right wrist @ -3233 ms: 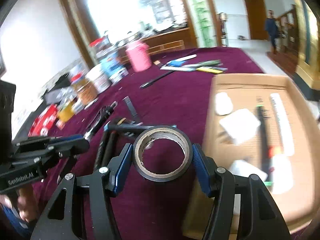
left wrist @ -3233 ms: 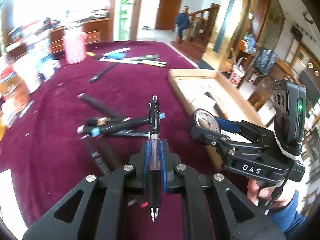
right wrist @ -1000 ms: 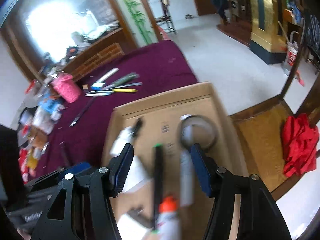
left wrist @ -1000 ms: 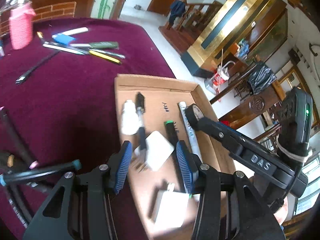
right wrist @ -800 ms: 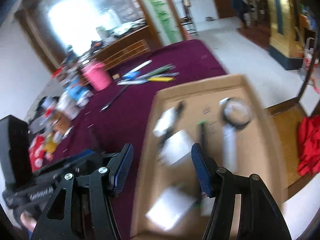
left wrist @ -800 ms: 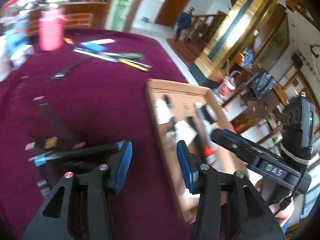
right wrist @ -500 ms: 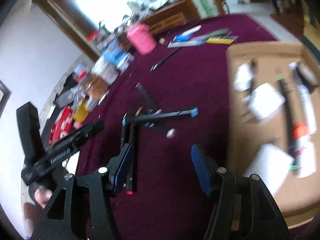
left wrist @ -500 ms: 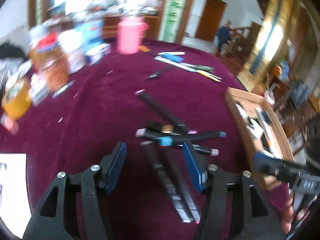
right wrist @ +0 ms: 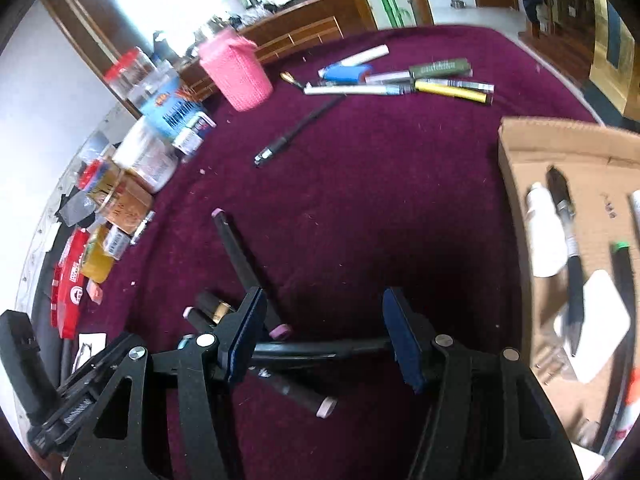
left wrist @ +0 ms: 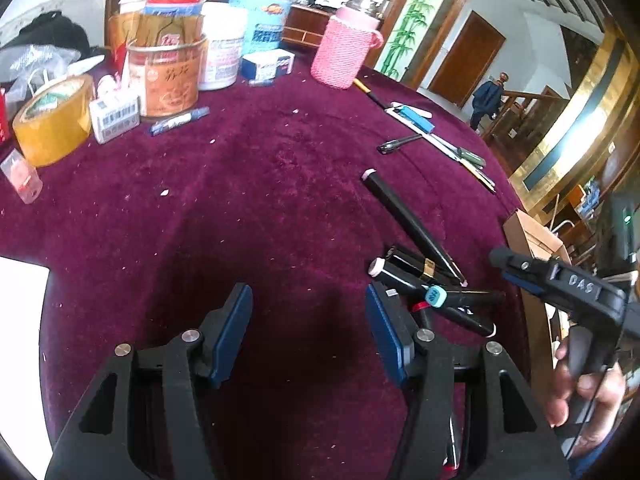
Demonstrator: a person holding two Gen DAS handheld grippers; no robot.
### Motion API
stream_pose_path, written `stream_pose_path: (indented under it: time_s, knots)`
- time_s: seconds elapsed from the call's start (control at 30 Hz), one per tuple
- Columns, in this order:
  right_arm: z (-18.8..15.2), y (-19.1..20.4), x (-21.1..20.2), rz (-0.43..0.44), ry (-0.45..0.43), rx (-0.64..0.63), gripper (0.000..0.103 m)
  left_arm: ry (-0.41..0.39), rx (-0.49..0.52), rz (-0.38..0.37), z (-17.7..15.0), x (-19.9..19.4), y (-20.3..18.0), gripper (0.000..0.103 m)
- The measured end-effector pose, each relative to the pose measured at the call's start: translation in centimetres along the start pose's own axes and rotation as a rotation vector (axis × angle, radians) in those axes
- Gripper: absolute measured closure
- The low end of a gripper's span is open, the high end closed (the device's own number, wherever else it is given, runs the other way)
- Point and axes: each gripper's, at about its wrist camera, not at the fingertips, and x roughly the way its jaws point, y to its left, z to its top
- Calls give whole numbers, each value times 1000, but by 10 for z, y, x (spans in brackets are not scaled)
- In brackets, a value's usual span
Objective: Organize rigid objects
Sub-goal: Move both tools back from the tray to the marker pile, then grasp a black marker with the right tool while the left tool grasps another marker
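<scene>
A heap of black markers (left wrist: 424,280) lies on the maroon cloth (left wrist: 260,200), one with a teal cap end (left wrist: 435,295). My left gripper (left wrist: 310,332) hangs open over bare cloth just left of the heap, nothing between its blue pads. My right gripper (right wrist: 324,336) is open above the same markers (right wrist: 240,264); one black marker (right wrist: 320,349) lies crosswise on the cloth under its fingers, untouched. The cardboard box (right wrist: 560,148) on the right holds a black pen (right wrist: 572,264), a white bottle (right wrist: 540,232) and a white block (right wrist: 596,320). A hand (left wrist: 580,392) holds the right gripper (left wrist: 560,284).
A pink knitted holder (left wrist: 346,52), tins, jars and a yellow tape roll (left wrist: 52,120) crowd the far left of the table. More pens (right wrist: 400,80) lie in a row at the back. White paper (left wrist: 20,340) lies near left. A person stands by the distant stairs.
Both grippers have swung left from over the box to the marker heap and dipped toward the cloth. The pen and tape roll held earlier are no longer in the jaws. The left jaws stand wider.
</scene>
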Motion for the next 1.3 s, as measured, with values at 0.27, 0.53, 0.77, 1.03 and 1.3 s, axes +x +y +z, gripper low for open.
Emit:
stream_pose_path:
  time_s: [0.27,0.53,0.77,1.03,1.3]
  knots:
    - [-40,13,-1,161,171,16,48,20,-15,11,-2,2,3,46]
    - [3,56,-5,-55,60,-211,66,35,-24,2,0,4,5,46]
    - [15,97,53,-191,111,-422,77,50,-17,-17,0,5,3,46]
    - [22,79,64,-216,134,-352,91,74,-29,-24,-1,8,6,46]
    - [-37,47,10,-171,130,-319,91,84,-14,-18,-3,10,3,46]
